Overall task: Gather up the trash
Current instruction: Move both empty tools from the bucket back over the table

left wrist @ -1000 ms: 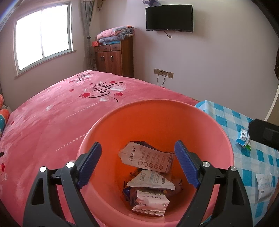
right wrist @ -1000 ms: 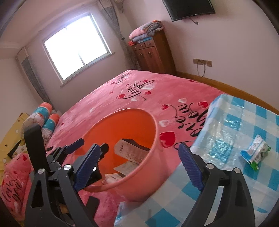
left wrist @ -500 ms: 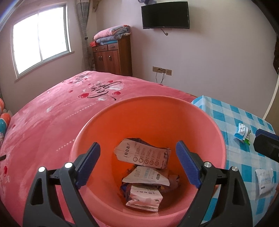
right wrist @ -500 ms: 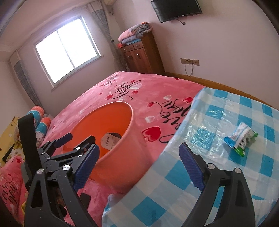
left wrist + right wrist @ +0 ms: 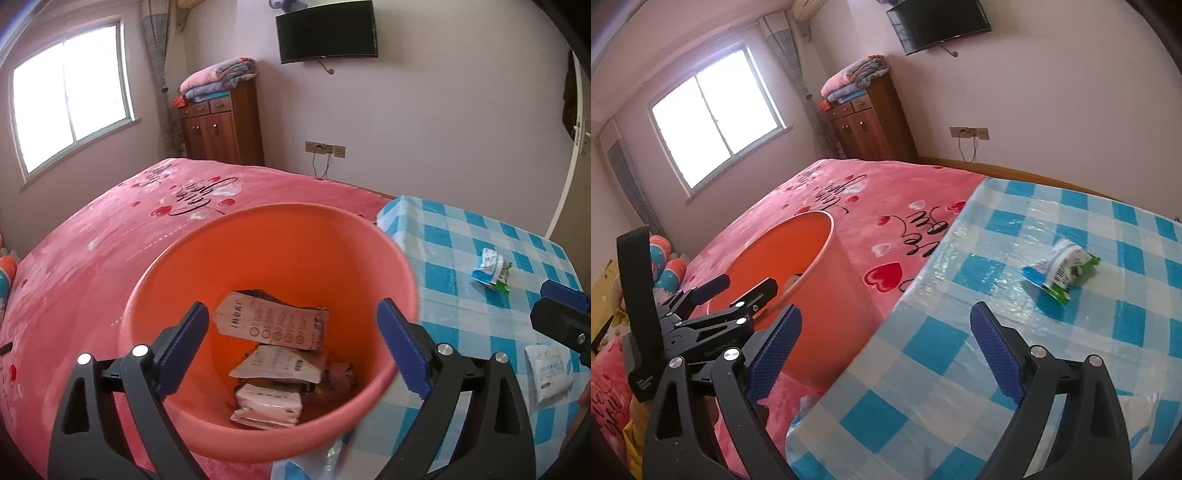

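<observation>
Jaws empty on both, left opening, over orange bucket (image 5: 391, 266) holding wrappers (image 5: 273, 325).

Little can be read. The pink bedspread (image 5: 849, 221) bears black cursive lettering among red hearts, too curled and foreshortened to make out. The brown packet (image 5: 273, 325) in the orange bucket (image 5: 207, 258) shows small print and a row of round icons, and the blue-green wrapper (image 5: 1060, 269) a barcode, none legible.
</observation>
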